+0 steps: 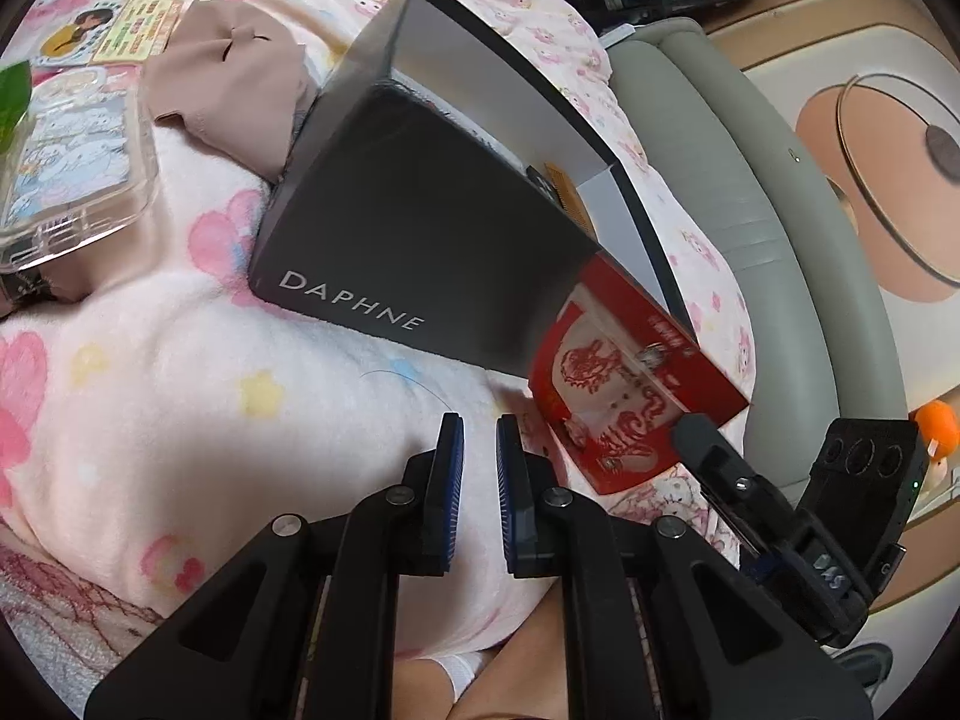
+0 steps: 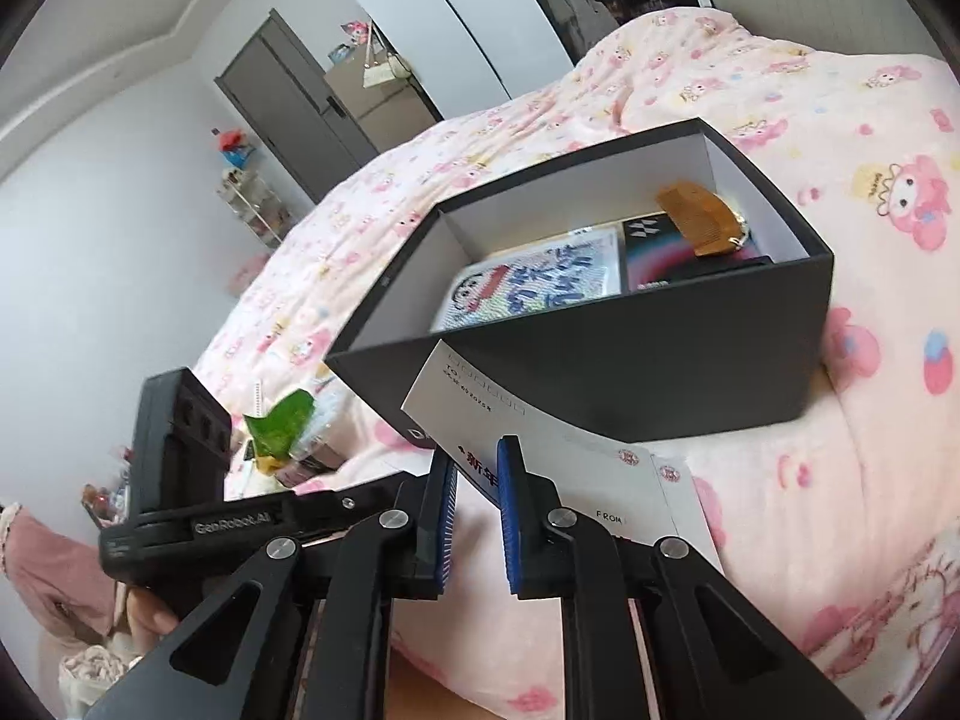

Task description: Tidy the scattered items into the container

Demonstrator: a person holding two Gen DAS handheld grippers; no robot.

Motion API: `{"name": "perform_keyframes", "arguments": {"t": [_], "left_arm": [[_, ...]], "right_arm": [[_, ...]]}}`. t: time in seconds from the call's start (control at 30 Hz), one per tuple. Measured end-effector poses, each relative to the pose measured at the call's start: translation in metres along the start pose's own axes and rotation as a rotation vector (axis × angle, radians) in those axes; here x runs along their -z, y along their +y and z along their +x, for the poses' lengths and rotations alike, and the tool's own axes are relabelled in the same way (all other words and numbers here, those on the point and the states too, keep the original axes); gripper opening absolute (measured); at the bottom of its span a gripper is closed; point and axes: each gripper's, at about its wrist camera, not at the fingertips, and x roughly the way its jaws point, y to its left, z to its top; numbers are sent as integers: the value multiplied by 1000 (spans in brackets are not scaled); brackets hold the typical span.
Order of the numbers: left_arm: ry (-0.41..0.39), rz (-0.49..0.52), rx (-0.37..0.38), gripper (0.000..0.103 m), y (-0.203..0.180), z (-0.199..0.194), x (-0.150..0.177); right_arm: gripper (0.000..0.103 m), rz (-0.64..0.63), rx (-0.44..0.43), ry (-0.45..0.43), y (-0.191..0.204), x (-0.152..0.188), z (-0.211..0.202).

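Note:
A black DAPHNE box (image 1: 384, 222) stands open on the pink blanket; in the right wrist view (image 2: 630, 360) it holds a printed pouch (image 2: 534, 288), a dark card and a wooden comb (image 2: 699, 219). My right gripper (image 2: 477, 480) is shut on a flat card, white on one side (image 2: 540, 438) and red on the other (image 1: 624, 390), held tilted against the box's near wall. In the left wrist view that gripper (image 1: 720, 468) shows at the card's lower edge. My left gripper (image 1: 479, 450) hovers above the blanket beside the box, jaws narrowly apart and empty.
A beige cloth (image 1: 228, 78), a clear phone case (image 1: 66, 162), a green leaf (image 1: 15, 102) and sticker cards (image 1: 120, 30) lie on the blanket left of the box. A grey padded bed edge (image 1: 750, 192) runs along the right, with floor beyond.

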Motion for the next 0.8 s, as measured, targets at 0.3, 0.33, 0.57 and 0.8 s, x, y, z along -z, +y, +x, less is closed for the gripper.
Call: {"name": "perform_keyframes", "arguments": {"t": [0.3,0.33,0.57,0.8], "left_arm": [[8,-1,-6,13,-1,4,1],[12,2,-10,13,-1,5,1],[56,14,2,13,-7,18,5],[123,67,-5,17,-31,45,1]], "right_arm": [[11,309,-228,-104,-14,31,-17],[10,327,-204,-124,-18,30,-21],[10,369,-17,-200,-46,31,-54],[11,372,145,-54,-55,45,-33]]}}
